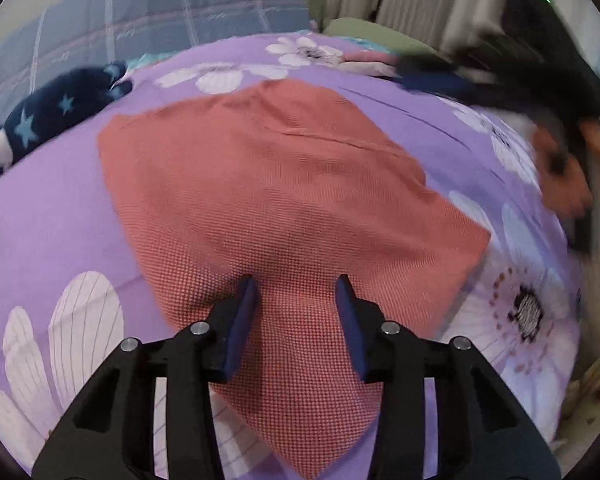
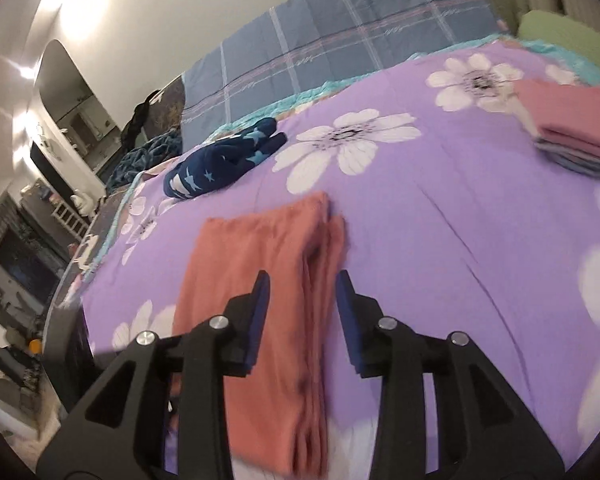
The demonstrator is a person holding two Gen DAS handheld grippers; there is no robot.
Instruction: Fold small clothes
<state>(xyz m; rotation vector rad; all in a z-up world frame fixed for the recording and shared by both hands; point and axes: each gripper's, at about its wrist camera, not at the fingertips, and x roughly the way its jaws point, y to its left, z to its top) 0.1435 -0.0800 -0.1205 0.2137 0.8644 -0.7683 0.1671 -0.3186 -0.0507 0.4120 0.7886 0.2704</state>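
A salmon-red knit garment [image 1: 268, 200] lies folded flat on the purple flowered bedspread [image 1: 48, 220]. My left gripper [image 1: 296, 288] is open just above its near part, jaws apart with cloth showing between them. In the right wrist view the same garment [image 2: 260, 280] lies as a folded strip with stacked layers along its right edge. My right gripper [image 2: 302, 284] is open above that edge. The right gripper also shows blurred at the far right of the left wrist view [image 1: 540, 92].
A dark blue star-patterned garment [image 2: 220, 160] lies bunched at the bed's far left. A stack of folded pink and blue clothes [image 2: 576, 128] sits at the far right. A blue plaid pillow [image 2: 340, 32] lies at the head. Room furniture stands left of the bed.
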